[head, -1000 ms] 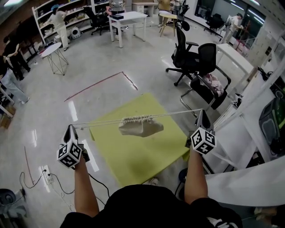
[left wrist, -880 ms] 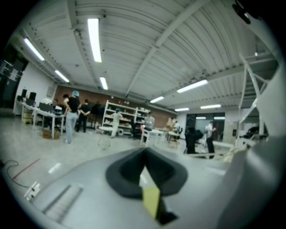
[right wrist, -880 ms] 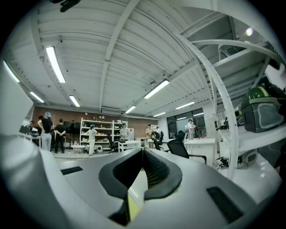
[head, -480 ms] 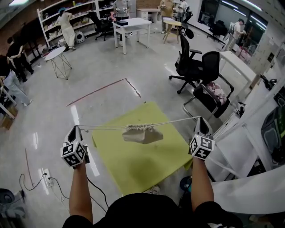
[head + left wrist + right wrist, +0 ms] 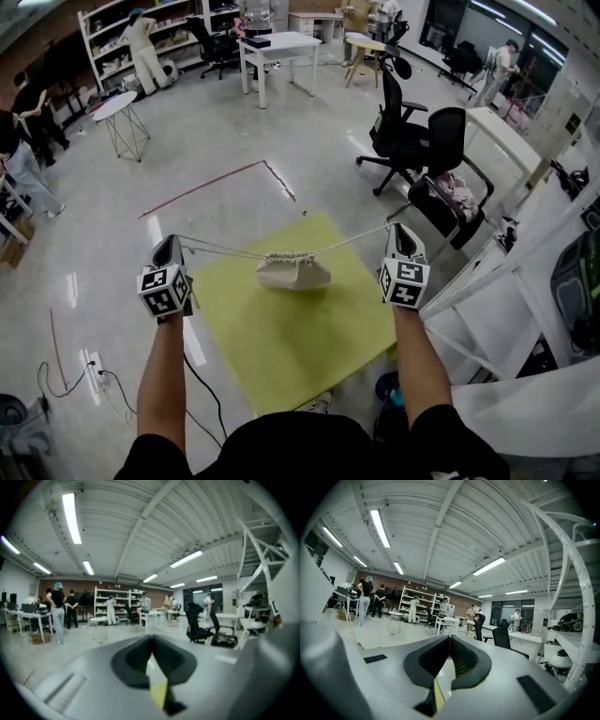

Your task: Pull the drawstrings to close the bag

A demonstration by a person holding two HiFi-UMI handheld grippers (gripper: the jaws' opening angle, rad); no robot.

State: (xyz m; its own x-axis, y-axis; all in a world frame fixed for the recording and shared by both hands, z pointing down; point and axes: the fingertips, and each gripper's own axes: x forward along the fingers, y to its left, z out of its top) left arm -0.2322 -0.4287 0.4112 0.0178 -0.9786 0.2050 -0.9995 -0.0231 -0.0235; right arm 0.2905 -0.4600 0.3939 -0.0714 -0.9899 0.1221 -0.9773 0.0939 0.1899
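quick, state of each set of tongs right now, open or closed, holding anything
left tongs: closed, pinching the left drawstring
right tongs: closed, pinching the right drawstring

Count: 2 grippers, i.e. left hand-held gripper [image 5: 169,243] and right hand-held gripper [image 5: 401,229]. 1 bag [image 5: 293,273], 1 yellow mat [image 5: 300,342].

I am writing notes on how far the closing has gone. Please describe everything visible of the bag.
The bag is small, of pale beige cloth, soft and limp. Its mouth is puckered into a ruffled ridge along the top, so it looks nearly closed. It hangs sagging from its strings above the yellow mat; whether its underside touches the mat cannot be told. The strings run out both sides to the shut jaws of the left gripper and right gripper.
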